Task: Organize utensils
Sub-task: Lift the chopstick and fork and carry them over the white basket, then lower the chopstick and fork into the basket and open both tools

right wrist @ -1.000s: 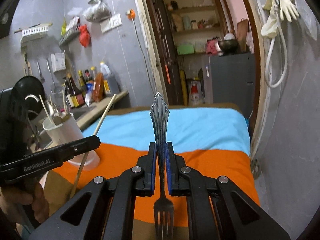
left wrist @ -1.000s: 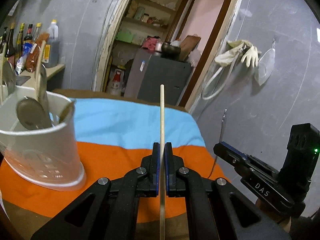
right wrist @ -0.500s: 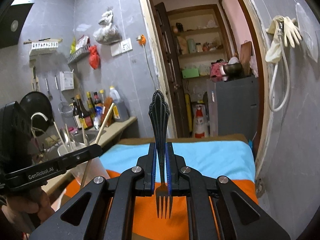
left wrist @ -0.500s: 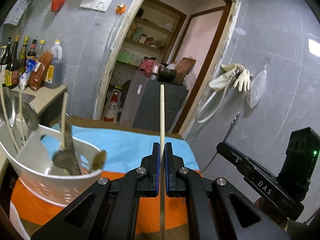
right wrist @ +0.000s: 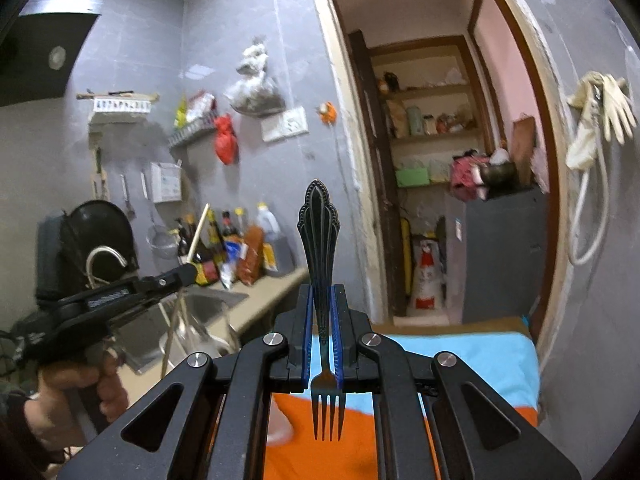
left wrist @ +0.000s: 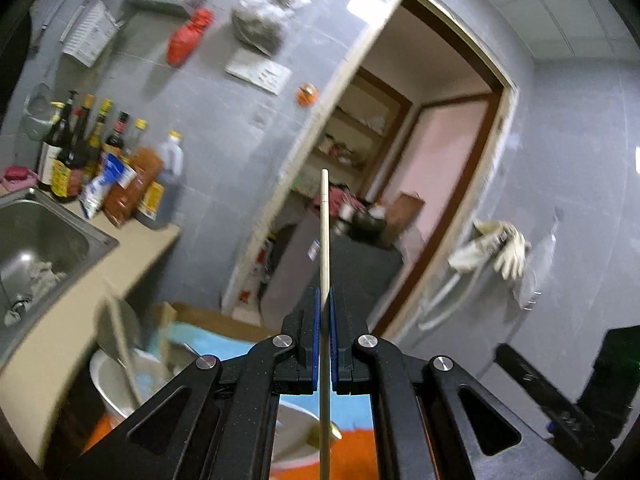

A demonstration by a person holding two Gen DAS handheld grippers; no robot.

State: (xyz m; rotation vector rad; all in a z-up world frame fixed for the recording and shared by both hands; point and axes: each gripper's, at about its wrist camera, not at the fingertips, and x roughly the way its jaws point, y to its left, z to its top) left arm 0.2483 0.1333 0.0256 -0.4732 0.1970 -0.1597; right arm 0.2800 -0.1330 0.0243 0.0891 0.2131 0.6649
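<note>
My left gripper is shut on a wooden chopstick that stands upright, its lower end over the white utensil holder. The holder sits low on the left, blurred, with several utensils in it. My right gripper is shut on a dark metal fork, handle up and tines down, held above the orange and blue cloth. The left gripper with its chopstick shows at the left of the right wrist view. The right gripper shows at the lower right of the left wrist view.
A steel sink lies left in the counter, with several sauce bottles behind it. A doorway with shelves and a grey cabinet lies ahead. Rubber gloves hang on the right wall.
Both grippers have tilted upward, so the table and holder have dropped low in view. The left gripper has moved toward the holder. Both grips are unchanged.
</note>
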